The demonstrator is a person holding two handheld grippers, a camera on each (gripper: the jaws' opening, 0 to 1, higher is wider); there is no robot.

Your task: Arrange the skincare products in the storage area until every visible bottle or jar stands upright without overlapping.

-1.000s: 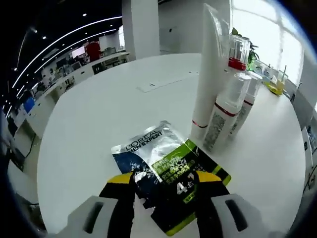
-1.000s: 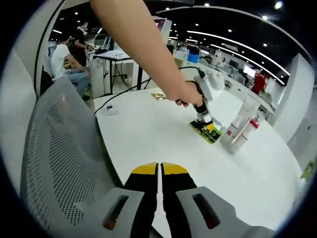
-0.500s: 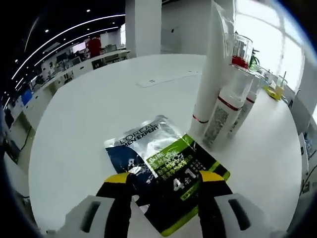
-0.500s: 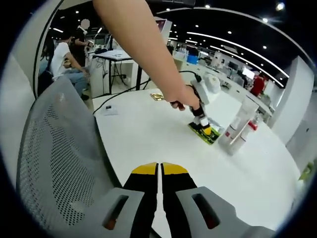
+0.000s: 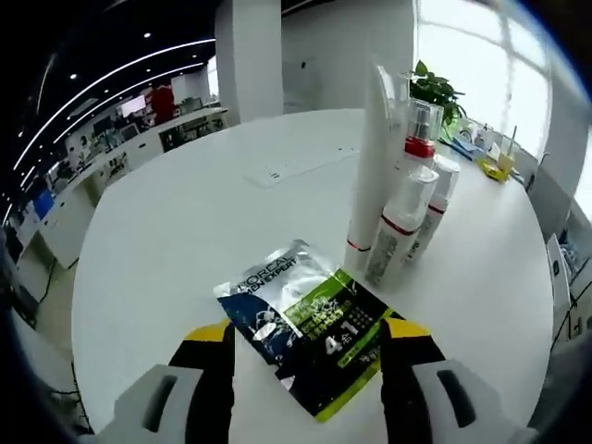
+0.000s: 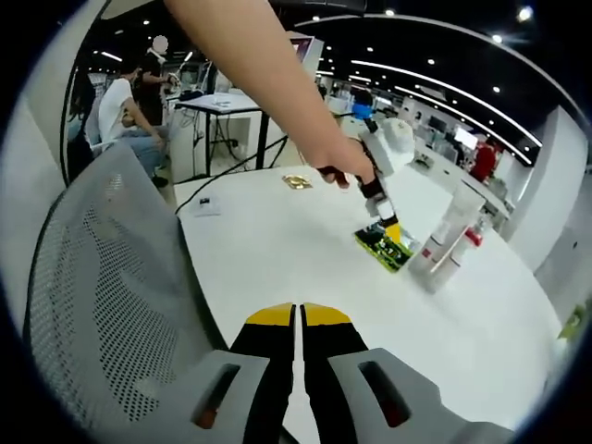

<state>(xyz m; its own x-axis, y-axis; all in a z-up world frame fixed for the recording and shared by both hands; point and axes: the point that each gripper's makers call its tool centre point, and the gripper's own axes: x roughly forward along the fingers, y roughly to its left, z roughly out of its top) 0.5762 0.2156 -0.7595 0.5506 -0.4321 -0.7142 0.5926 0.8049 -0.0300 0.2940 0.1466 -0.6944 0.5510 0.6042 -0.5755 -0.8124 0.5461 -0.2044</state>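
Note:
A flat green, black and silver sachet point(image 5: 305, 319) lies on the round white table point(image 5: 176, 231). Just past it stand a tall white tube point(image 5: 370, 162) and white bottles with red bands point(image 5: 398, 222), all upright and close together. My left gripper point(image 5: 310, 365) hovers open above the sachet's near end, its jaws wide apart and holding nothing. In the right gripper view the left gripper point(image 6: 392, 231) tilts down over the sachet point(image 6: 381, 250), with the tube point(image 6: 460, 215) to its right. My right gripper point(image 6: 298, 319) is shut and empty near the table's edge.
A grey mesh chair back point(image 6: 111, 277) stands to the left of my right gripper. A small gold item point(image 6: 296, 181) and a small white item point(image 6: 205, 205) lie on the table's far left. A potted plant point(image 5: 435, 91) stands behind the bottles. People sit at desks behind.
My left gripper has lifted and drawn back from the sachet, which stays flat on the table. The right gripper has not moved.

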